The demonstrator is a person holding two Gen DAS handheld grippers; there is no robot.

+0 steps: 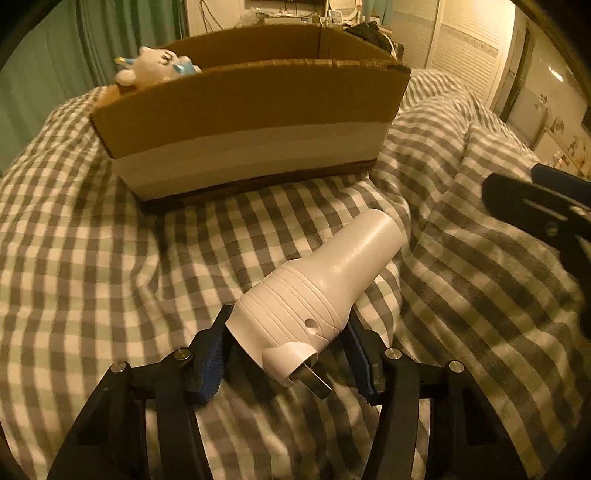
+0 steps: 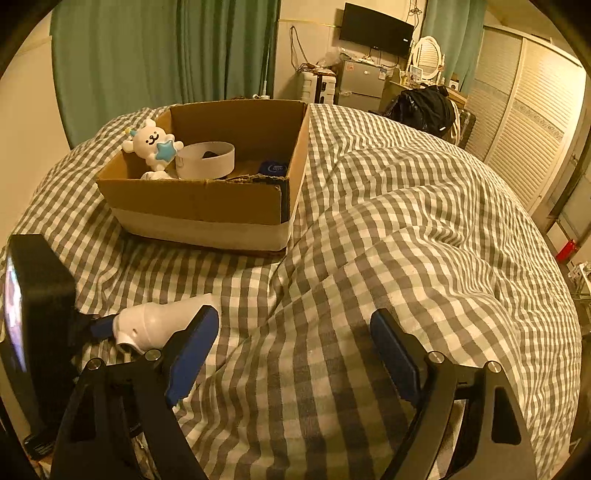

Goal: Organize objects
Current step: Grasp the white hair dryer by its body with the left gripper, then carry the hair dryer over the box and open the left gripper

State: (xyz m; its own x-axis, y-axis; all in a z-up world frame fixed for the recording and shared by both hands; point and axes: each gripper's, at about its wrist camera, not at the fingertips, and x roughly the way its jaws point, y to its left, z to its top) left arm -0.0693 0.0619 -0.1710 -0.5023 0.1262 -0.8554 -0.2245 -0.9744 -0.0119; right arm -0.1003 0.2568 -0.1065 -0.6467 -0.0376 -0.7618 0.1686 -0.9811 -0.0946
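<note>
A white plug-in device (image 1: pixel 317 288) with metal prongs lies on the checked bedspread, its rear end between the fingers of my left gripper (image 1: pixel 288 325). The jaws sit against its sides and grip it. It also shows in the right wrist view (image 2: pixel 155 325), at the left. An open cardboard box (image 1: pixel 251 122) stands on the bed beyond it. In the right wrist view the box (image 2: pixel 199 203) holds a white plush toy (image 2: pixel 153 146), a white round container (image 2: pixel 205 160) and a dark blue object (image 2: pixel 273 168). My right gripper (image 2: pixel 295 332) is open and empty above the bedspread.
The gingham duvet (image 2: pixel 406 229) is rumpled with folds at the right. A black bag (image 2: pixel 424 107) lies at the bed's far edge. Green curtains (image 2: pixel 166 55), a wall TV (image 2: pixel 375 27) and louvred wardrobe doors (image 2: pixel 524 122) stand beyond. The right gripper shows in the left wrist view (image 1: pixel 543 206).
</note>
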